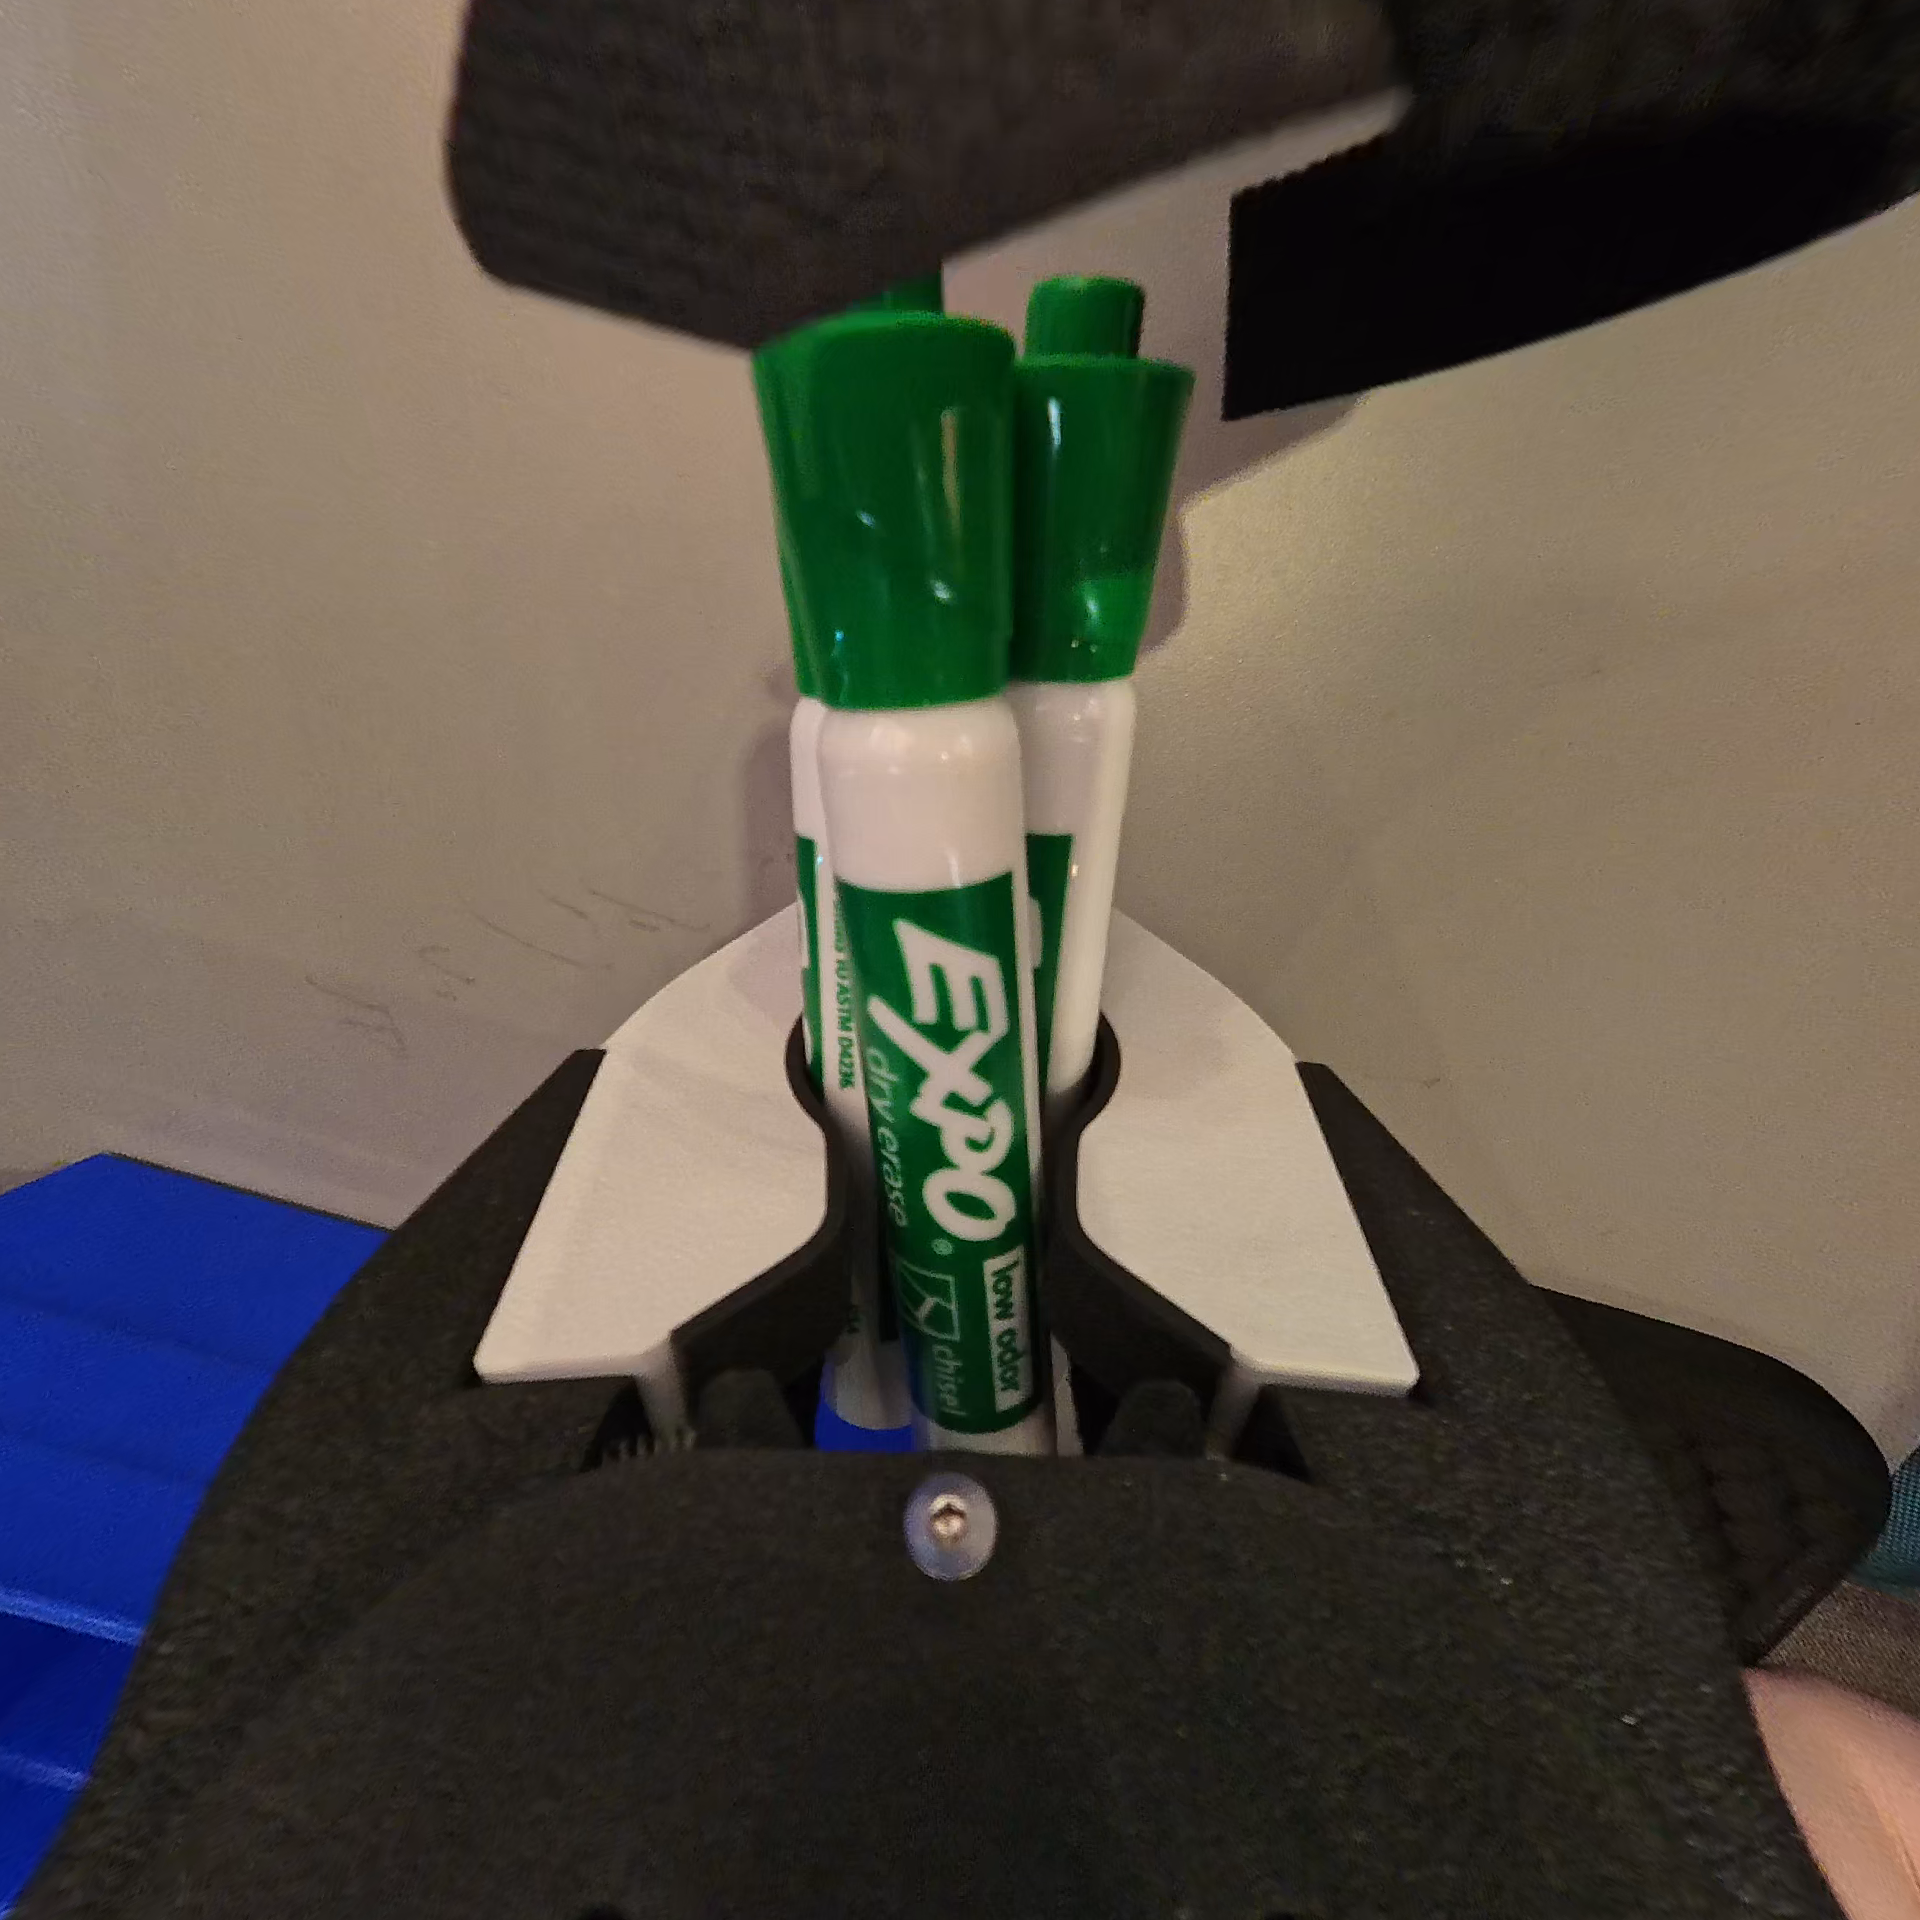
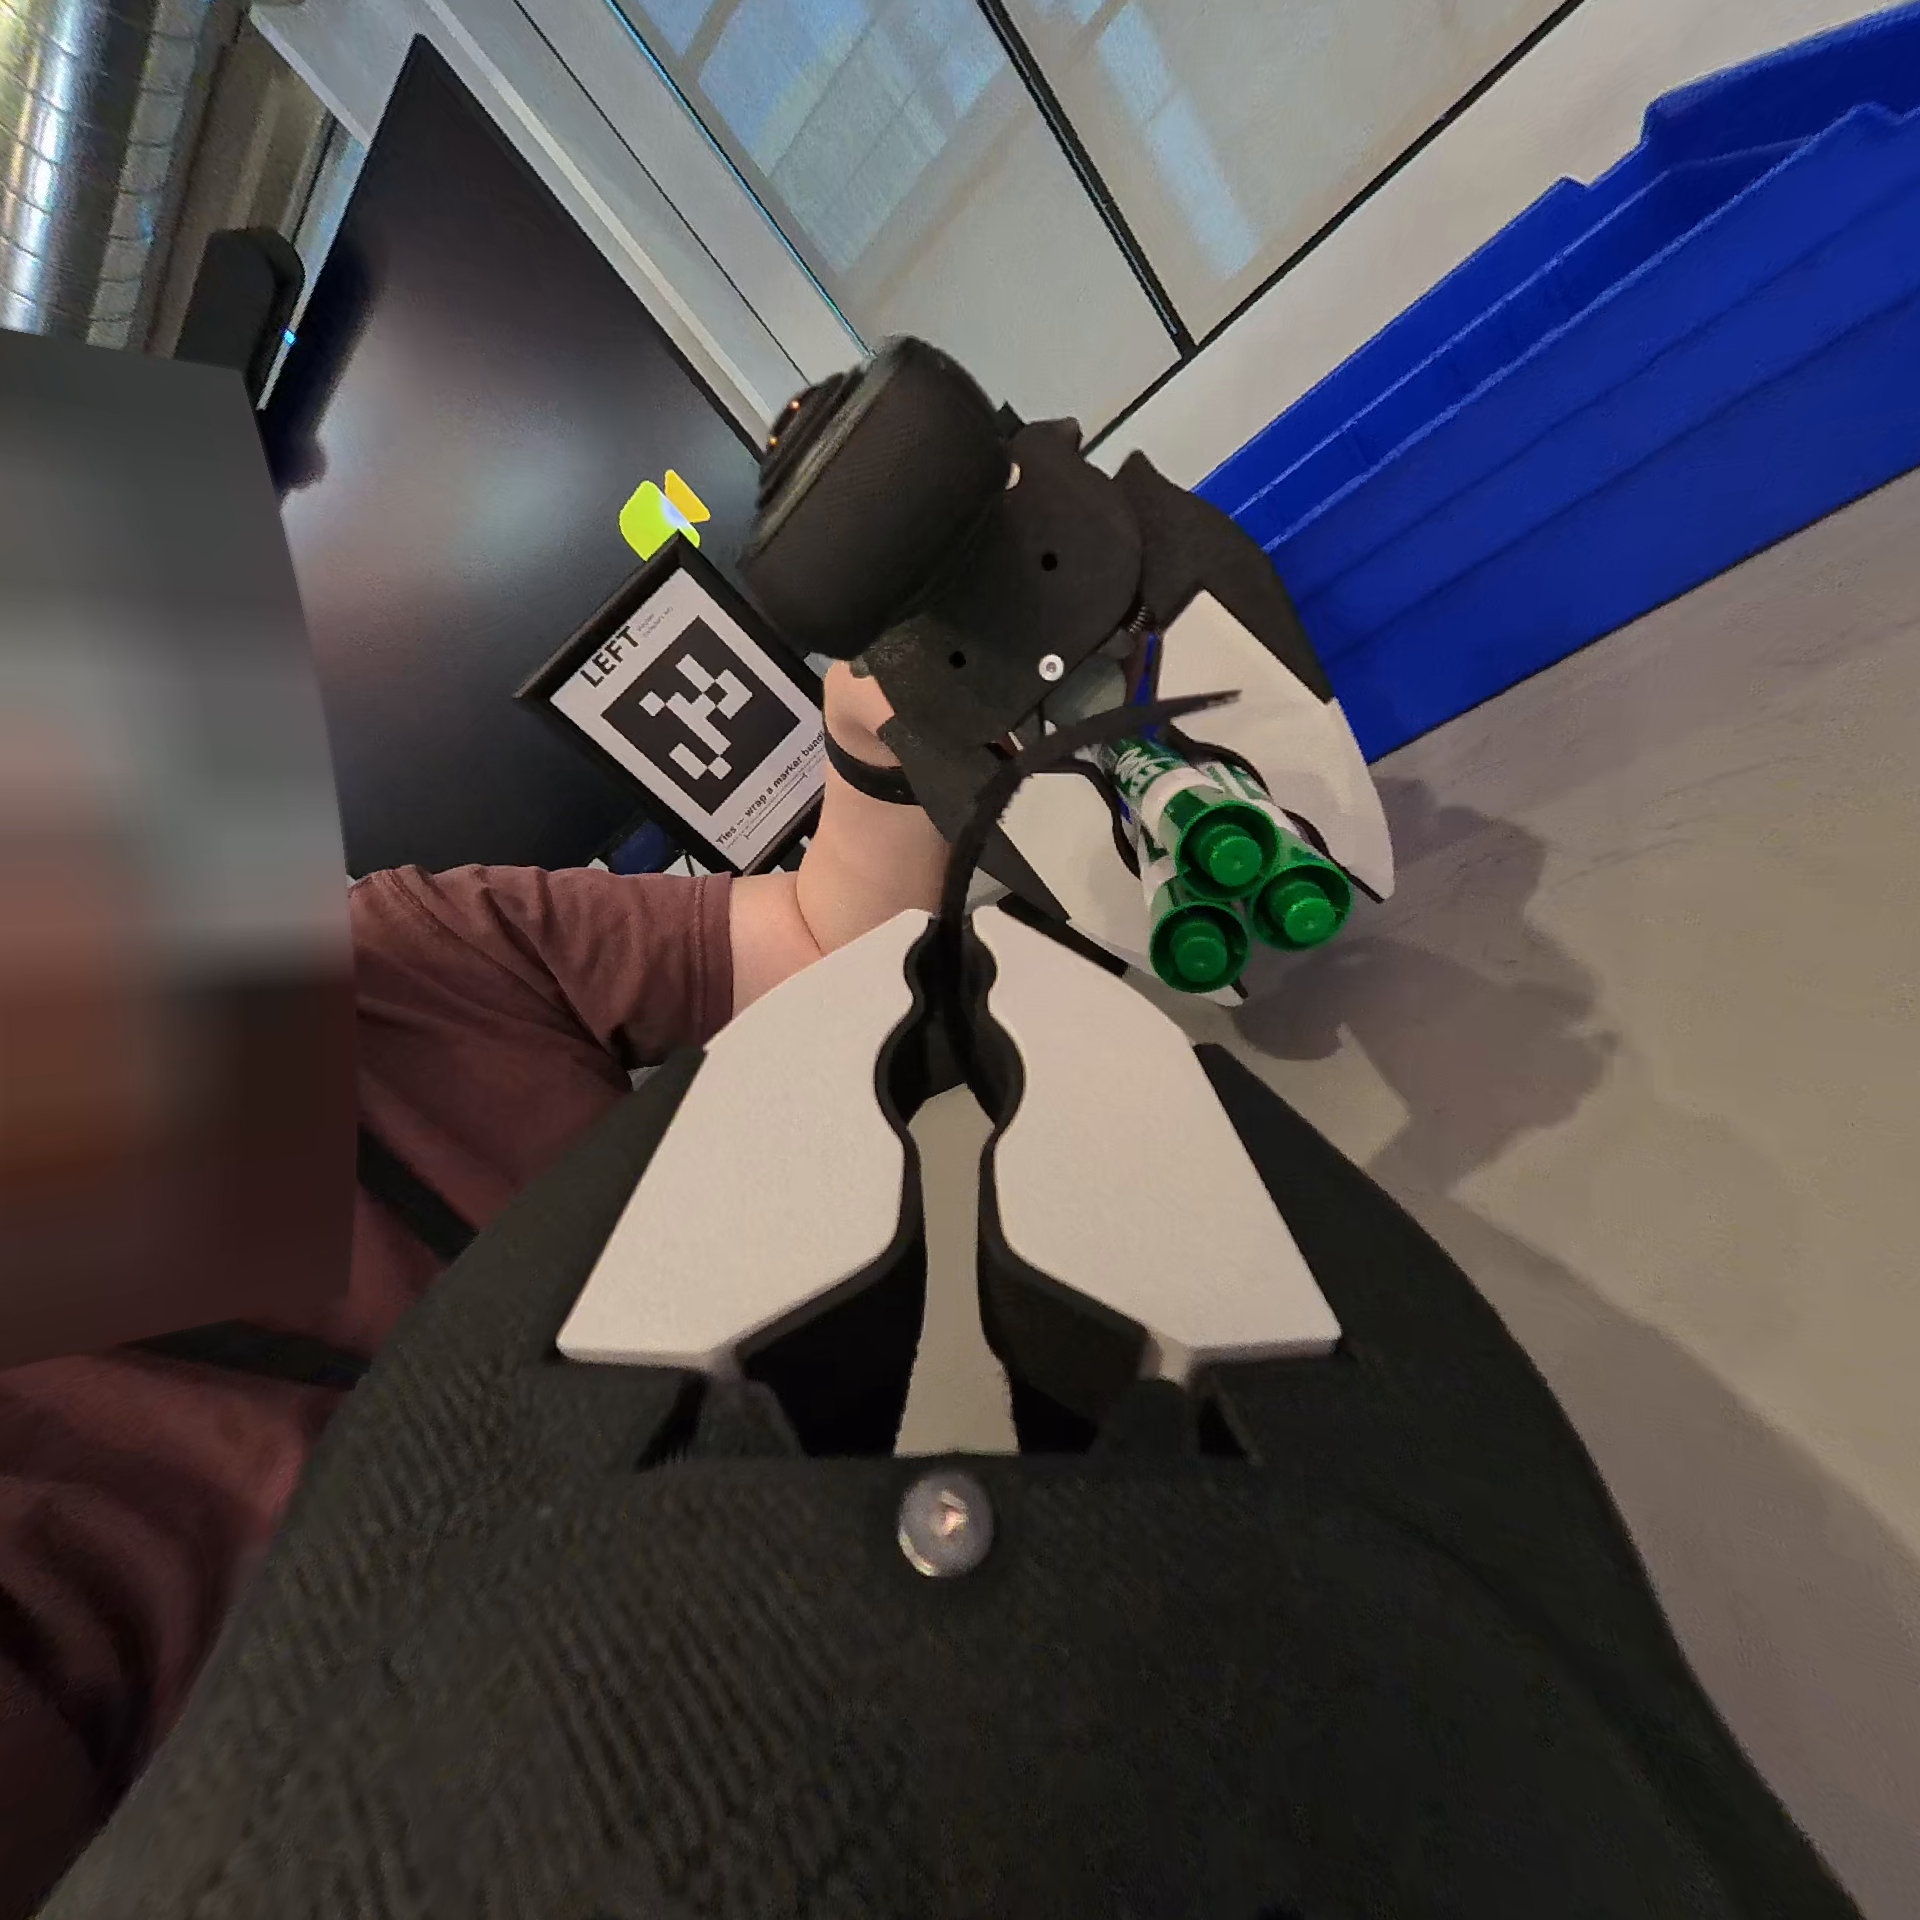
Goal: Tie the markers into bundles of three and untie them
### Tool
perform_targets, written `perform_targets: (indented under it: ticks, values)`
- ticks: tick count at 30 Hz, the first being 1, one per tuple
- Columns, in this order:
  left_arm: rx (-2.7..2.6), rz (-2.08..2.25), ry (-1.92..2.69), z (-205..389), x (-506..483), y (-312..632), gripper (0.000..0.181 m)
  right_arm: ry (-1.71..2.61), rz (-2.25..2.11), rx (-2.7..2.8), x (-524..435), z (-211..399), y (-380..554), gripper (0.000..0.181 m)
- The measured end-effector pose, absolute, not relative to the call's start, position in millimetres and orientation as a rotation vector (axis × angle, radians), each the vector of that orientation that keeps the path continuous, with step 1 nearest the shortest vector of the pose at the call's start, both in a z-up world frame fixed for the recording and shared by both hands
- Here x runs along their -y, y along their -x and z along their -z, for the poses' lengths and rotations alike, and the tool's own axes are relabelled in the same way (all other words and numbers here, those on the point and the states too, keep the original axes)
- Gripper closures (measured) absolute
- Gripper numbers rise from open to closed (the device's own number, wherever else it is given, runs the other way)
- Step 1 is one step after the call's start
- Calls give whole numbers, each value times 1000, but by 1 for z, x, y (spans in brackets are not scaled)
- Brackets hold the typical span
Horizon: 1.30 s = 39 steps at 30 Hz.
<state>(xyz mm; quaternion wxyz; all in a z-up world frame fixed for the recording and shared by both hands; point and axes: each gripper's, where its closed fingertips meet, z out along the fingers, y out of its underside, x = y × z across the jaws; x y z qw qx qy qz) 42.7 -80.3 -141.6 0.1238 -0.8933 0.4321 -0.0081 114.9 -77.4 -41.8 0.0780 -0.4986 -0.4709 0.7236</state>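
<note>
Three green-capped white markers [image 1: 935, 831] stand together between my left gripper's [image 1: 951, 1049] white fingers, which are shut on them. In the right wrist view the same markers [image 2: 1236, 894] show cap-end on, held above the grey table. A thin black strap [image 2: 1039, 769] runs from the markers in a curve down into my right gripper [image 2: 951, 935], which is shut on its end. In the left wrist view the strap [image 1: 1507, 270] hangs as a dark band at the top right, beside the right gripper's black body [image 1: 831, 145], which hides the cap tips.
Blue plastic bins [image 2: 1621, 416] stand on the grey table [image 2: 1662, 1039] behind the left gripper; a blue bin corner [image 1: 125, 1403] shows low left. A framed marker sign [image 2: 686, 717], a dark monitor [image 2: 478, 499] and a person's maroon sleeve [image 2: 499, 987] lie left.
</note>
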Motion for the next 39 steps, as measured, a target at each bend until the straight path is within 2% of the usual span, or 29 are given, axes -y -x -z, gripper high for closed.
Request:
perform_targets:
  ticks: [31,39]
  values:
    - [-1218,230,2550,151,95,-74,140,1509,-2058,1166,-5,44,-164,178]
    - [-1096,449,2354,149,77,-108,139,1497,-2069,1115,-18,45,-175,178]
